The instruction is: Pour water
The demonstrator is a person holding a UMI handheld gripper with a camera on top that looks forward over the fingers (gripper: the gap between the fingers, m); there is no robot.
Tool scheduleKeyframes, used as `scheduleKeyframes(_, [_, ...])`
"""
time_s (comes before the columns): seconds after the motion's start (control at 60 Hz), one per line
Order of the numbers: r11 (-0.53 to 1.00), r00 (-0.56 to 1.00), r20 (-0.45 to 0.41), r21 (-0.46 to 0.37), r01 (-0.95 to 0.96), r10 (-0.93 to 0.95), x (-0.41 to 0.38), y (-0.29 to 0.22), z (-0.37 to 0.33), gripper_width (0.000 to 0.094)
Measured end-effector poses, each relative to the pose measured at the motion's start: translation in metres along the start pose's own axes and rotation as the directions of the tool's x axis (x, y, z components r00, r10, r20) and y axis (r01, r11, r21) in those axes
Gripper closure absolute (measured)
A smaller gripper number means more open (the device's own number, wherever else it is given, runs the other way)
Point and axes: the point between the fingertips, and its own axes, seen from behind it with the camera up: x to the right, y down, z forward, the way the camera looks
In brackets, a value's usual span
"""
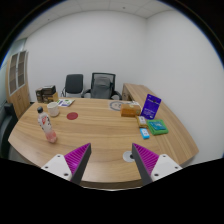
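Observation:
A clear water bottle point(46, 126) with a pink label stands on the wooden table point(95, 135), left of and beyond my fingers. A red cup point(54, 109) sits farther back behind the bottle. My gripper point(112, 160) hovers above the table's near edge, open, with nothing between its magenta pads point(75, 158). A small round grey disc point(127, 155) lies on the table close to the right finger.
A brown box point(130, 110), a blue-purple box point(151, 105) and teal packets point(157, 127) lie on the right side. Books point(62, 102) and a dark box point(45, 95) rest at the far left. Two office chairs point(90, 85) stand behind the table.

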Motion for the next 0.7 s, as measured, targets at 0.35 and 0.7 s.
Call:
scheduleKeyframes(0.35, [0.999,1.000,0.008,-0.050,0.005,-0.005,-0.077,0.056,-0.001,0.0084])
scheduleKeyframes(0.7, [0.996,0.994,0.111,0.089,-0.014,0.004,-0.266,0.041,0.036,0.0082])
